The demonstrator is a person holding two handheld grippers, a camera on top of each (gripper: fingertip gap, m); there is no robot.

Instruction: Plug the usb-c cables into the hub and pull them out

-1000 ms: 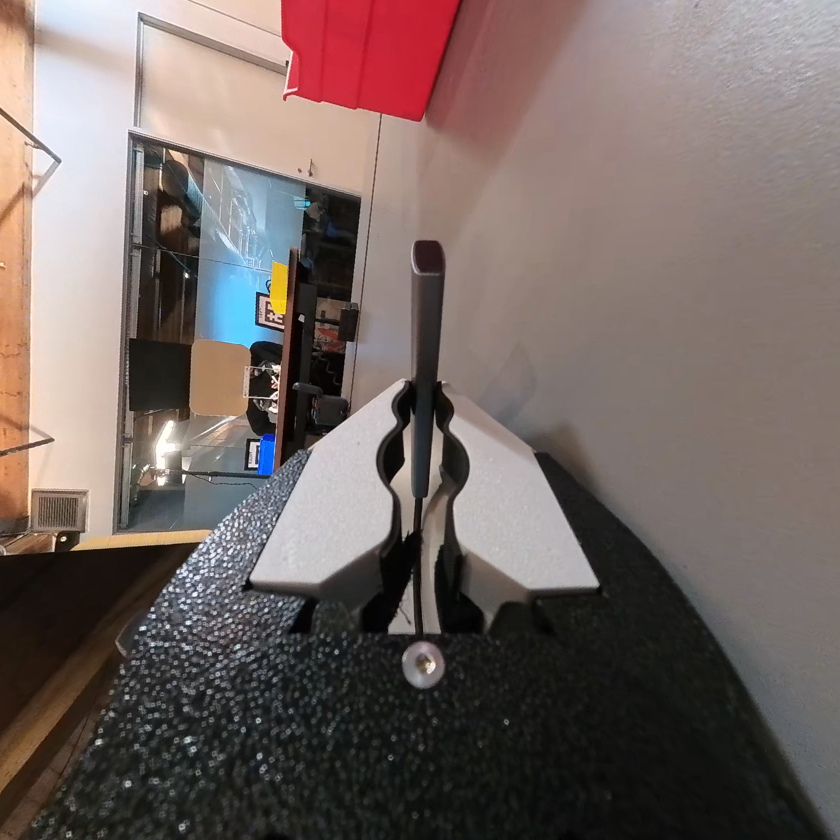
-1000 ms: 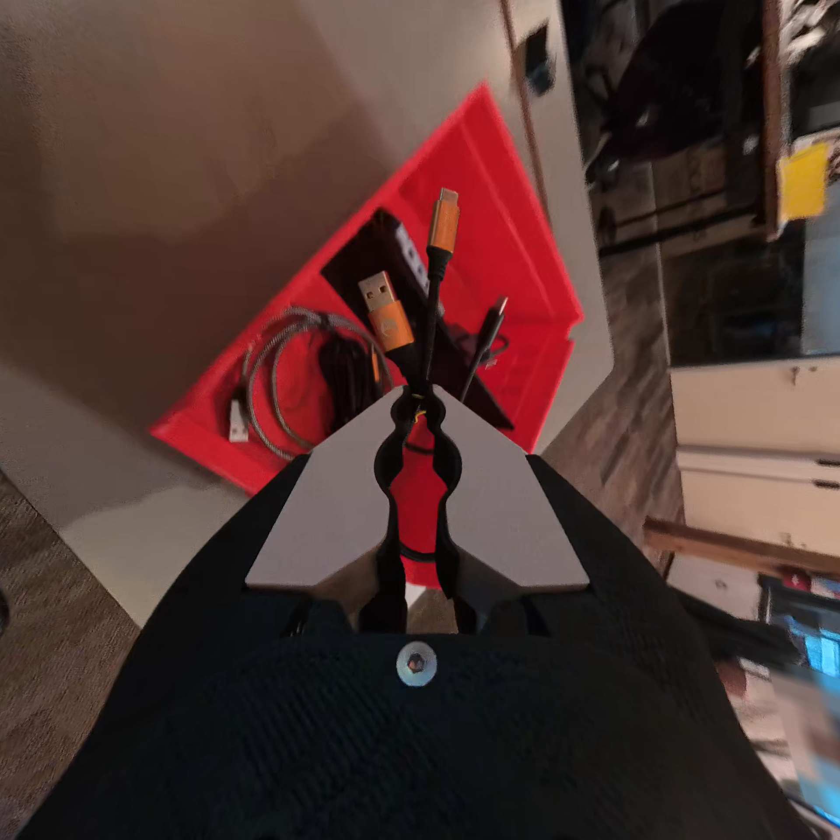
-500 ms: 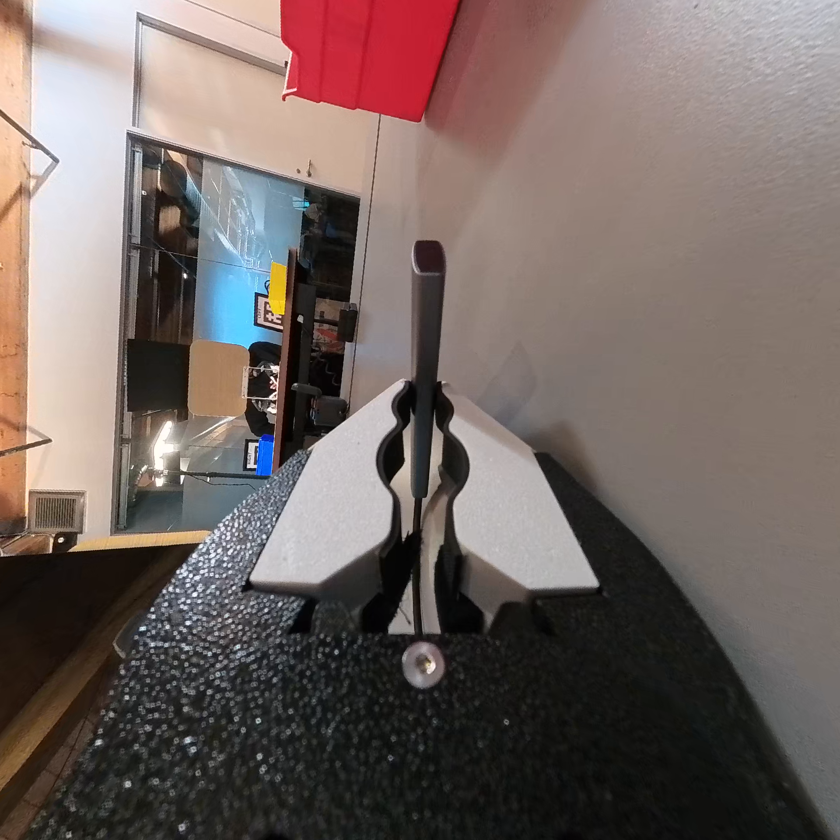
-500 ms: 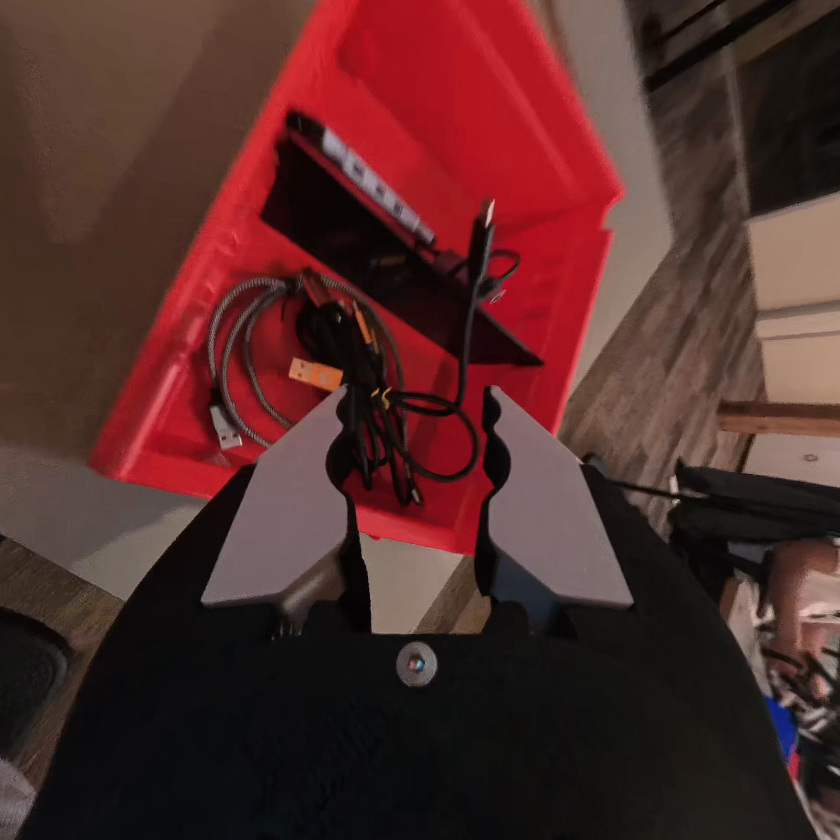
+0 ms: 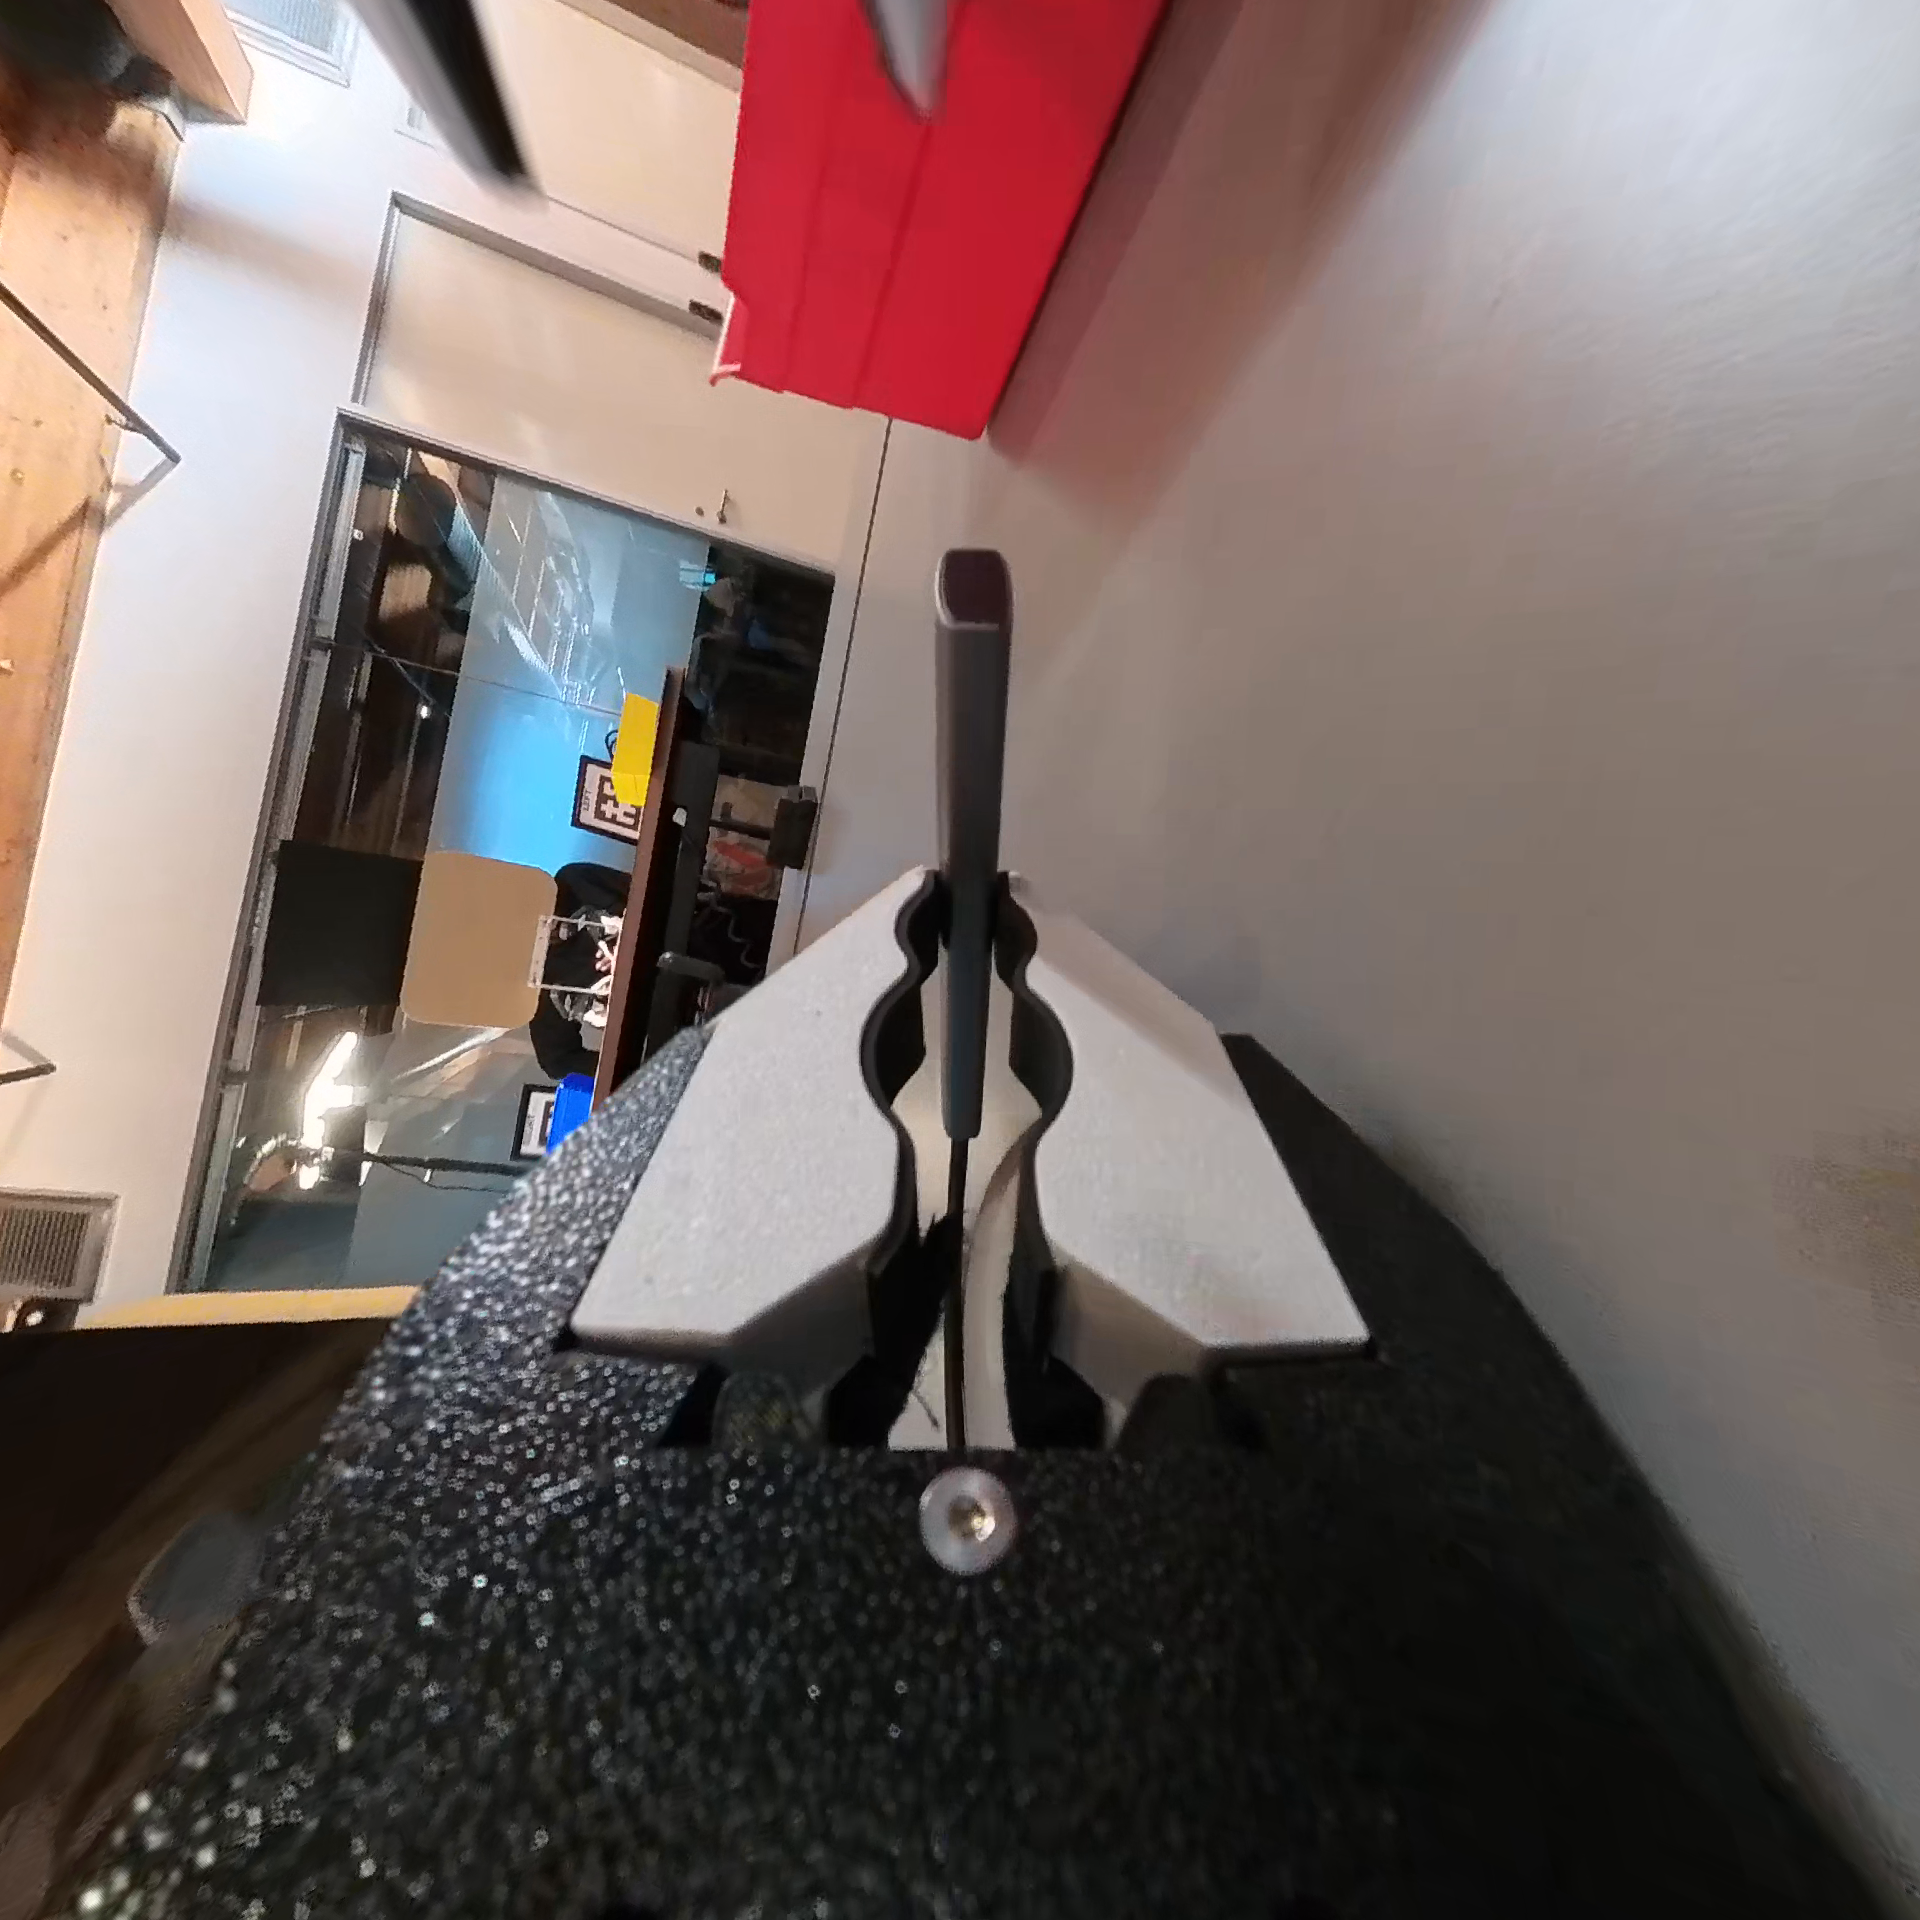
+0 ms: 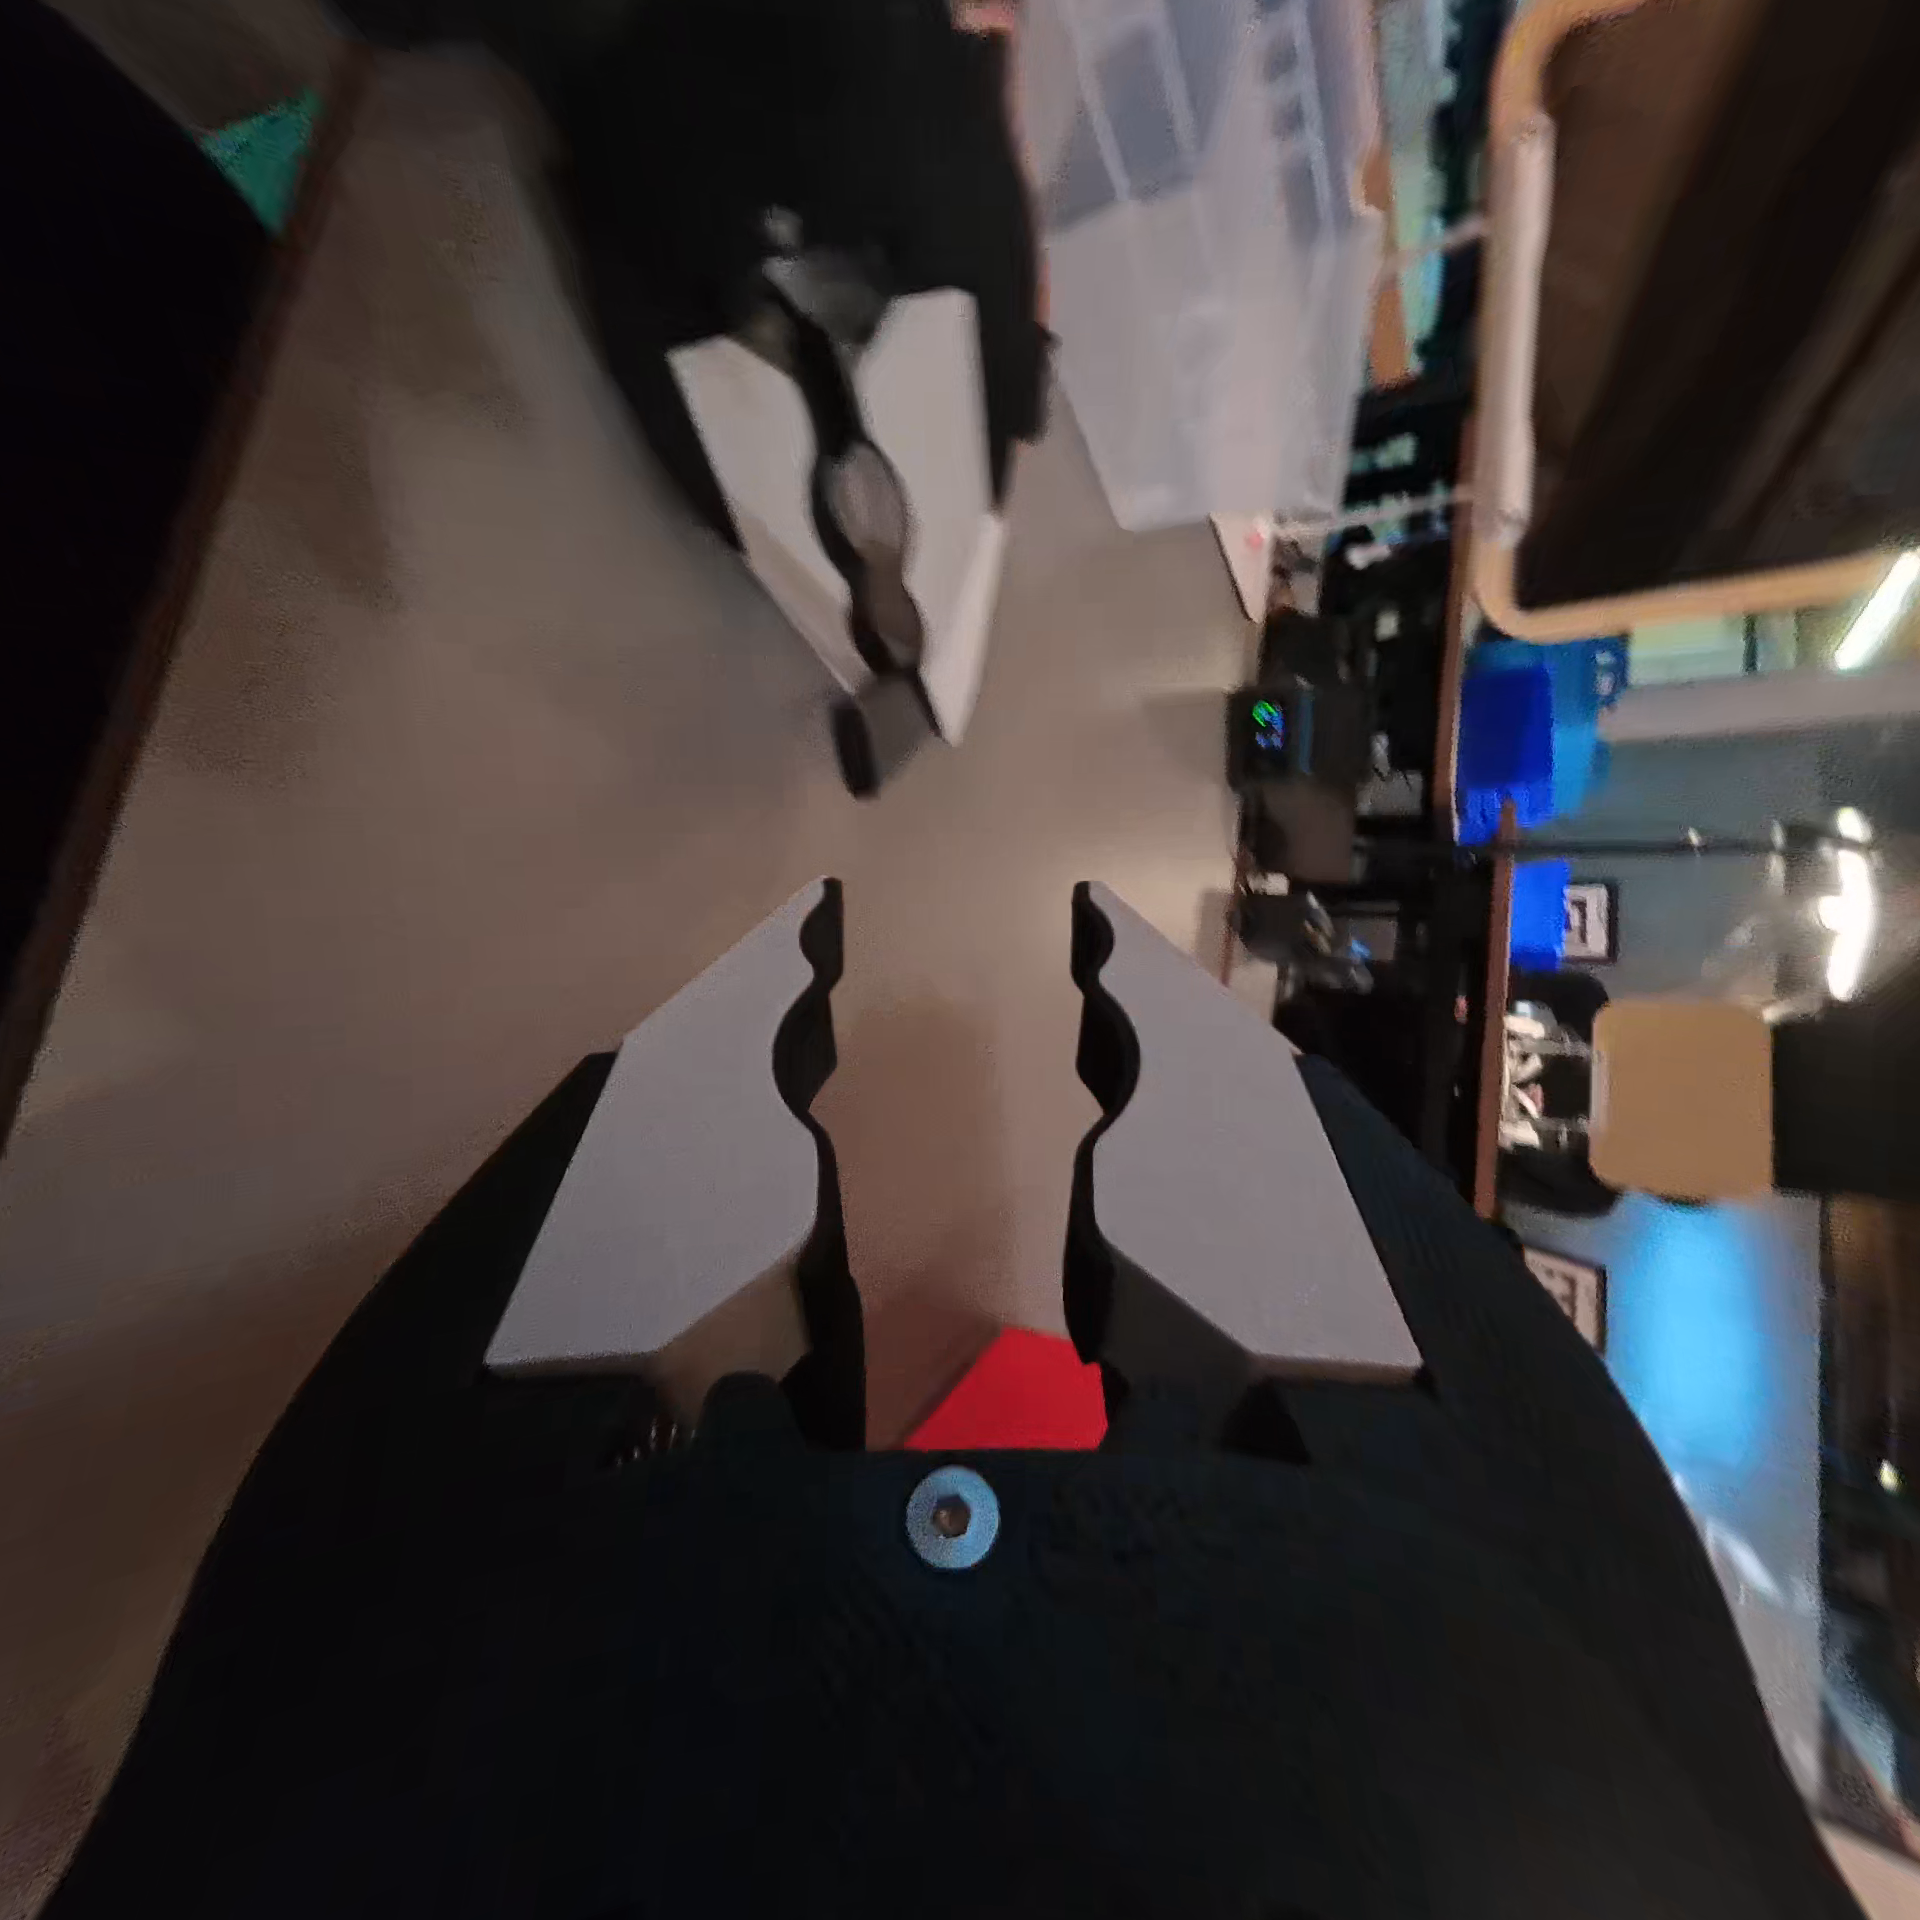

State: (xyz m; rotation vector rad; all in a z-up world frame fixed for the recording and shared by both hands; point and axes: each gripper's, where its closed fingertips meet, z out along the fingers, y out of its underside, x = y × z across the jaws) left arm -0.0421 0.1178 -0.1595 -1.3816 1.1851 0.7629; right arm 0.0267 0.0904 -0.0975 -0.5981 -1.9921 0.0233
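Note:
My left gripper [image 5: 971, 883] is shut on the hub [image 5: 974, 727], a slim dark grey bar seen edge-on that sticks out past the fingertips just above the pale table [image 5: 1455, 727]. My right gripper [image 6: 956, 894] is open and empty, held above the table. In the right wrist view the left gripper [image 6: 899, 686] faces me from farther off, blurred, with the hub's end [image 6: 868, 743] poking out of it. The red bin [image 5: 914, 208] stands on the table beyond the hub; a corner of it [image 6: 1013, 1403] shows between my right fingers. No cables are in view.
A clear plastic box [image 6: 1195, 260] stands at the table's far side. The table edge and a dark strip [image 6: 104, 520] run along the left of the right wrist view. Desks, blue bins [image 6: 1507, 748] and a glass wall [image 5: 499, 831] lie beyond. One gripper's finger ends stand about 10 cm off the other's.
My right gripper opened and dropped the orange-plug cable into the red bin, then swung away from the bin toward the left gripper. The left gripper still holds the hub, shifted slightly.

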